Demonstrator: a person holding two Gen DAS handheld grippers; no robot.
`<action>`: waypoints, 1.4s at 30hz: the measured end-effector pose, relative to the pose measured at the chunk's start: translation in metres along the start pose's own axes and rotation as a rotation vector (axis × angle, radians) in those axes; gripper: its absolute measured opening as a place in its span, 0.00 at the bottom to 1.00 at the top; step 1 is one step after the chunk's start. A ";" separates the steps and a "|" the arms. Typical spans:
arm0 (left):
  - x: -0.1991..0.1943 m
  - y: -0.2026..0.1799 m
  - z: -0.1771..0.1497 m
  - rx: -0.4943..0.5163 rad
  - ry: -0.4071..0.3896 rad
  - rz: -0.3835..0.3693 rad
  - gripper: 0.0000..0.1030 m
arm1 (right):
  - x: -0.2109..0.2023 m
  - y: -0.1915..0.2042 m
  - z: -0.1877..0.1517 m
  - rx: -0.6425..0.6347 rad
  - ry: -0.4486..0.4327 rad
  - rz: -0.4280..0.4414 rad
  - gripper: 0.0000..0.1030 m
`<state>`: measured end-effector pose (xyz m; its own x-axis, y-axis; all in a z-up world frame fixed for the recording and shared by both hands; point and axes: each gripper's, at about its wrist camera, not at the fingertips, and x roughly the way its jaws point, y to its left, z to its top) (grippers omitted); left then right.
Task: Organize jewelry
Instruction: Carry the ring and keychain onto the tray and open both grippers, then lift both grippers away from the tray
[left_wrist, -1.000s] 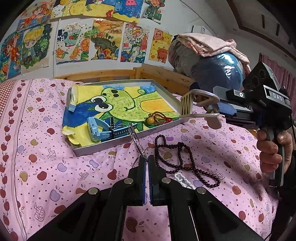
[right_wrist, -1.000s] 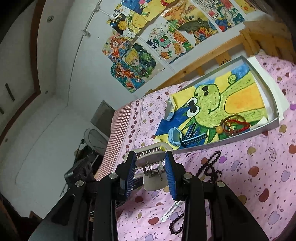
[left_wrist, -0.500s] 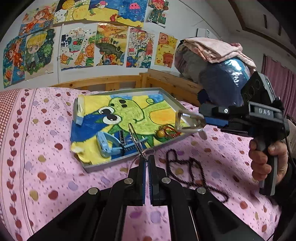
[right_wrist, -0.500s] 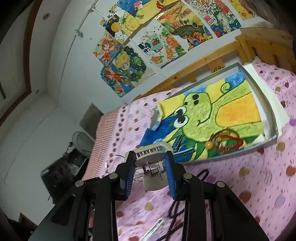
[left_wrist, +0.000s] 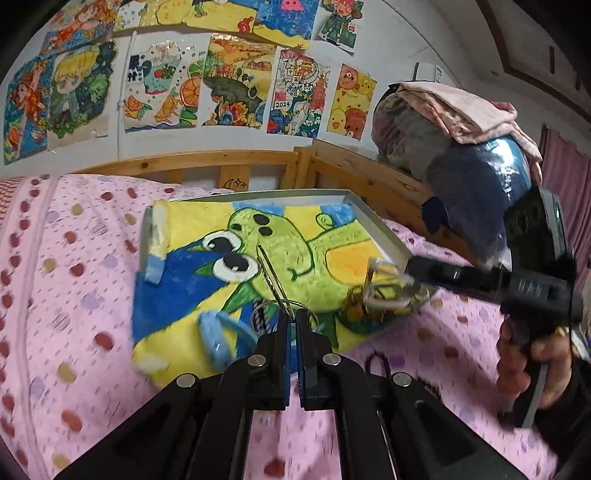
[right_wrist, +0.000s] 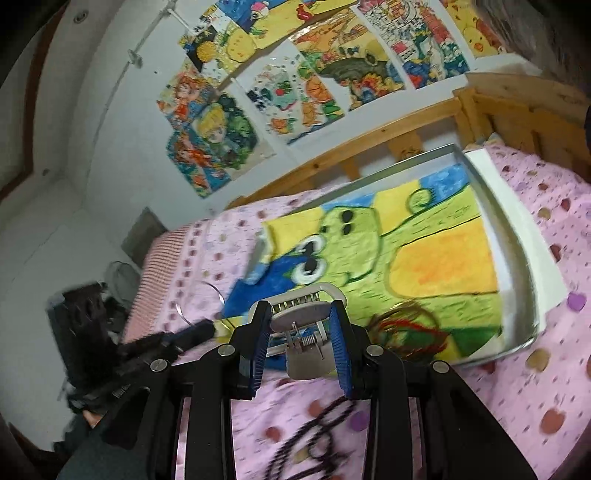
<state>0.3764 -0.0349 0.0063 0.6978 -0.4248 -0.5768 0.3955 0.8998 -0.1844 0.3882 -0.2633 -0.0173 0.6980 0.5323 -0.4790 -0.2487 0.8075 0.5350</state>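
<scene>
Crowding tray (left_wrist: 380, 225) — red bracelet (right_wrist: 410, 328), blue watch (left_wrist: 218, 336); beads (right_wrist: 314, 443) outside.

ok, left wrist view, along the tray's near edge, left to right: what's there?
Blue watch → left gripper pinching a thin metal clip → red bracelet → silver hair clip in the right gripper → hand.

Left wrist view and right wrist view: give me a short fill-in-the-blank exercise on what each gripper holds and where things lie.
1. The left gripper is shut on a thin metal ____.
2. The right gripper holds a silver metal ____ clip.
3. The black bead necklace lies on the pink ____, outside the shallow metal tray.

Missing: hairpin; hair; bedsheet
</scene>
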 end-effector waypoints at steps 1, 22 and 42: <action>0.010 0.001 0.006 -0.006 0.009 -0.018 0.03 | 0.003 -0.003 0.001 -0.011 0.000 -0.033 0.28; 0.042 0.012 0.002 -0.159 0.135 -0.037 0.80 | -0.034 -0.018 -0.002 -0.041 0.032 -0.220 0.67; -0.039 -0.042 -0.082 -0.050 0.253 -0.219 0.87 | -0.097 -0.003 -0.068 -0.238 0.277 -0.146 0.80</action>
<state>0.2835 -0.0477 -0.0284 0.4272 -0.5758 -0.6971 0.4850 0.7966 -0.3608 0.2752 -0.3005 -0.0200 0.5381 0.4294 -0.7253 -0.3318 0.8989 0.2861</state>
